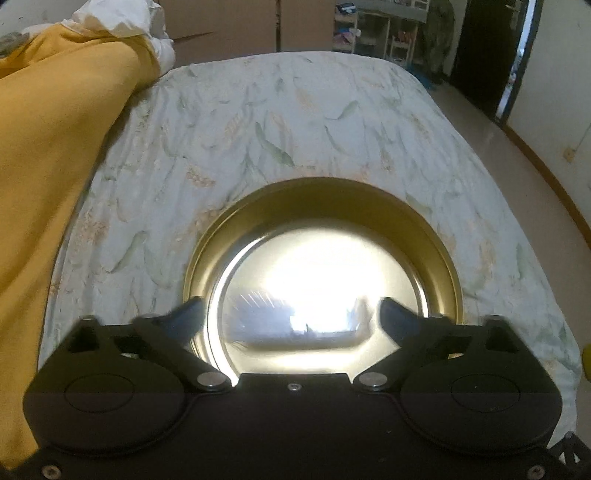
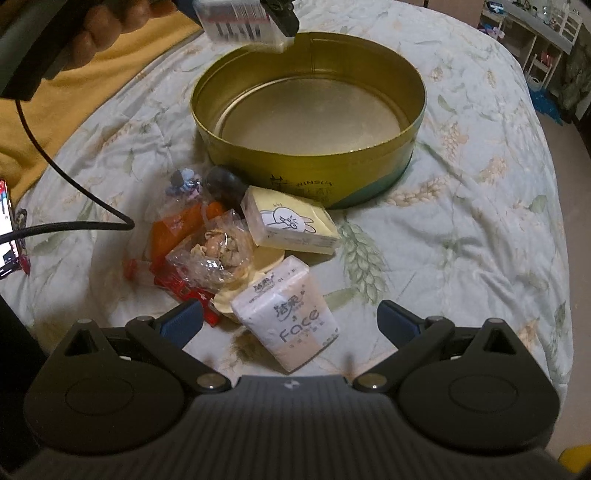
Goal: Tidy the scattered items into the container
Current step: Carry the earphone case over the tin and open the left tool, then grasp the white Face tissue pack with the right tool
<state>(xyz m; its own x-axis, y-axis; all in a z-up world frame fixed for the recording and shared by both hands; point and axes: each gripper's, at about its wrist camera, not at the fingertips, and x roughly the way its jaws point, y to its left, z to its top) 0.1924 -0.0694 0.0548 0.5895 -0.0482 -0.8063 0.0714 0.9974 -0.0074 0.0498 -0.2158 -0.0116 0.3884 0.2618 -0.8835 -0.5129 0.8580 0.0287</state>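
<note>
One "Face" tissue pack (image 2: 286, 317)

Washed out by glare: floor of the tin (image 1: 424, 221), near rim hidden behind the left hand-held gripper (image 1: 290, 314). Cropped at the top edge and blurred: white packet (image 2: 236, 22), print unreadable. Buried under the clear bag (image 2: 218, 251): most of the orange packet (image 2: 173, 229) and red wrapper (image 2: 184, 291). Cut by the left edge: phone (image 2: 5, 236).
</note>
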